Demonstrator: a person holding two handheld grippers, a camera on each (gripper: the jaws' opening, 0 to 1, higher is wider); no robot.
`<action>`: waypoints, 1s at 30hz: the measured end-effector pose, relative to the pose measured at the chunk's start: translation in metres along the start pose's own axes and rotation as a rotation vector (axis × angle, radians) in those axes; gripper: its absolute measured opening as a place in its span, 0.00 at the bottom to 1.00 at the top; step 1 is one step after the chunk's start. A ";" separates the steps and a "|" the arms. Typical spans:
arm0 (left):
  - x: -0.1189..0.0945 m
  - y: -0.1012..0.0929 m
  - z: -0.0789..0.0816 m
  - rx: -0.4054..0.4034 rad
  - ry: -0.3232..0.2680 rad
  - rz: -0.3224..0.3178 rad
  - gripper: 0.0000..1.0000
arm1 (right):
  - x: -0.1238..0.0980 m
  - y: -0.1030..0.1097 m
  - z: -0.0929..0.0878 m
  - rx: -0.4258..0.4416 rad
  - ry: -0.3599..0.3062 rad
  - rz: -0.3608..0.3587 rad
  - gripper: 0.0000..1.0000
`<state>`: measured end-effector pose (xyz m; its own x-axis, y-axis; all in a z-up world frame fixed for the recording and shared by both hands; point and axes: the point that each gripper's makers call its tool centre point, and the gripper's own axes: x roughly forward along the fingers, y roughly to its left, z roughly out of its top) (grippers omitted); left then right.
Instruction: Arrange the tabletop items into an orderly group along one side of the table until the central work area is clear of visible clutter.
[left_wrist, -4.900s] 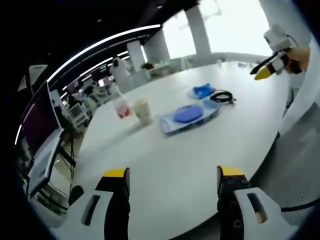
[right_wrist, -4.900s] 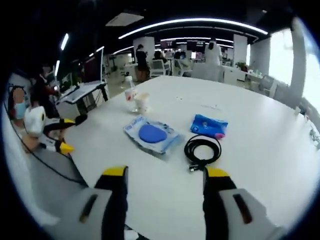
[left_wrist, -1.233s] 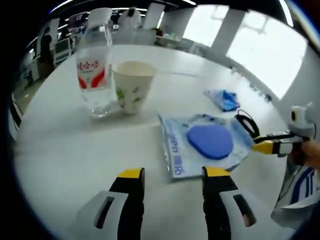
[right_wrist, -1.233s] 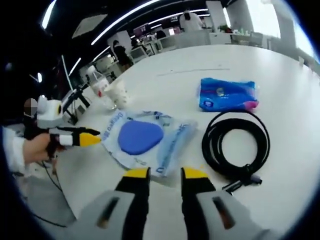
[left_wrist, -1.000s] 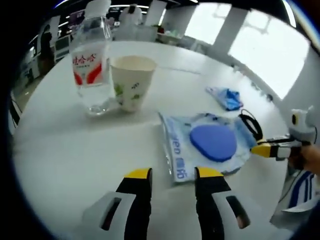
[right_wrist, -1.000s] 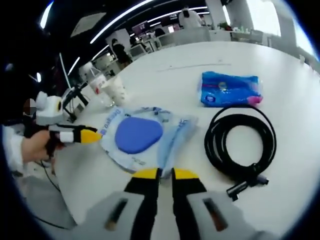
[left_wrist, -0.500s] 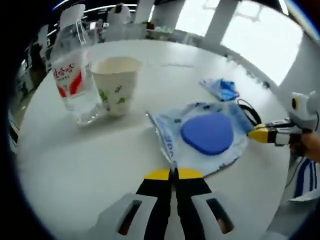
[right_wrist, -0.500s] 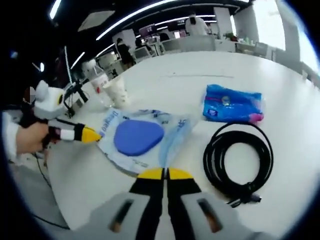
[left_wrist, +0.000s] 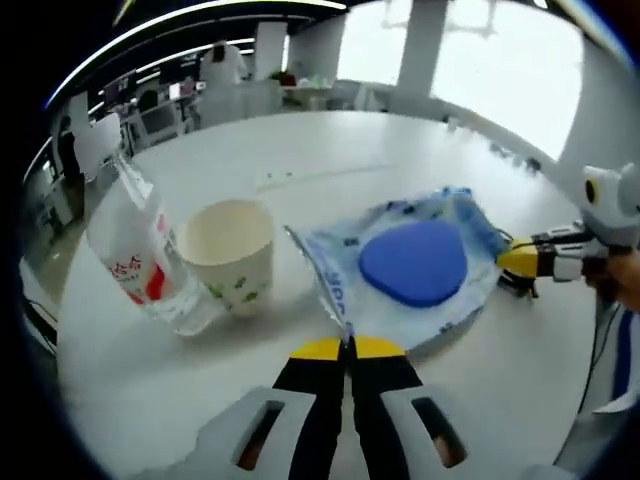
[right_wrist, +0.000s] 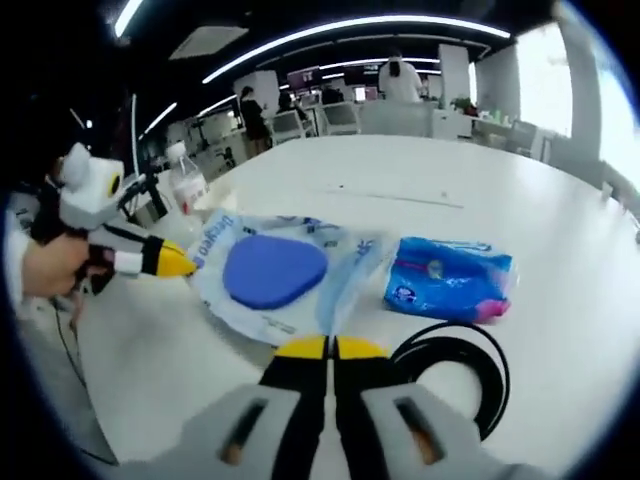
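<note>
White round table (left_wrist: 300, 150) in a big open office carries everything, with desks and a few people far behind. I hold the bag (left_wrist: 400, 270), a clear plastic one with a blue pad inside, from two opposite edges: the left gripper (left_wrist: 347, 348) is clenched on its near edge, and the right gripper (right_wrist: 331, 348) is clenched on the other edge, so the bag hangs stretched between them, a little above the table I think. Just beside the bag stand the cup (left_wrist: 229, 255) and the bottle (left_wrist: 140, 265), which looks tilted, perhaps only from the lens. On the other side lie the blue pack (right_wrist: 448, 278) and the cable (right_wrist: 455, 385), near each other. I judge the step is carrying the bag toward the cup and bottle; next I must move both hands together, lower it next to the cup without knocking it, then let go. The cable is partly cut off by my right gripper, and the bag's print is too small to read.
</note>
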<state>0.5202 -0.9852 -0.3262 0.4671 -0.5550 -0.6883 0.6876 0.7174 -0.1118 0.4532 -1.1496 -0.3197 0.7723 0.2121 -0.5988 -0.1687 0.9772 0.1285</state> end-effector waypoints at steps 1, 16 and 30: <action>0.002 0.001 0.002 0.002 0.000 0.004 0.00 | 0.001 -0.002 0.005 -0.013 -0.005 -0.005 0.00; 0.019 0.020 0.011 0.000 0.055 0.112 0.00 | 0.033 -0.009 0.027 -0.122 0.006 -0.031 0.00; 0.037 0.026 0.004 0.070 0.091 0.155 0.00 | 0.062 -0.024 0.012 -0.087 0.052 -0.052 0.00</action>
<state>0.5577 -0.9885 -0.3515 0.5209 -0.3974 -0.7555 0.6498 0.7586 0.0490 0.5131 -1.1597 -0.3503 0.7490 0.1586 -0.6433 -0.1836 0.9826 0.0285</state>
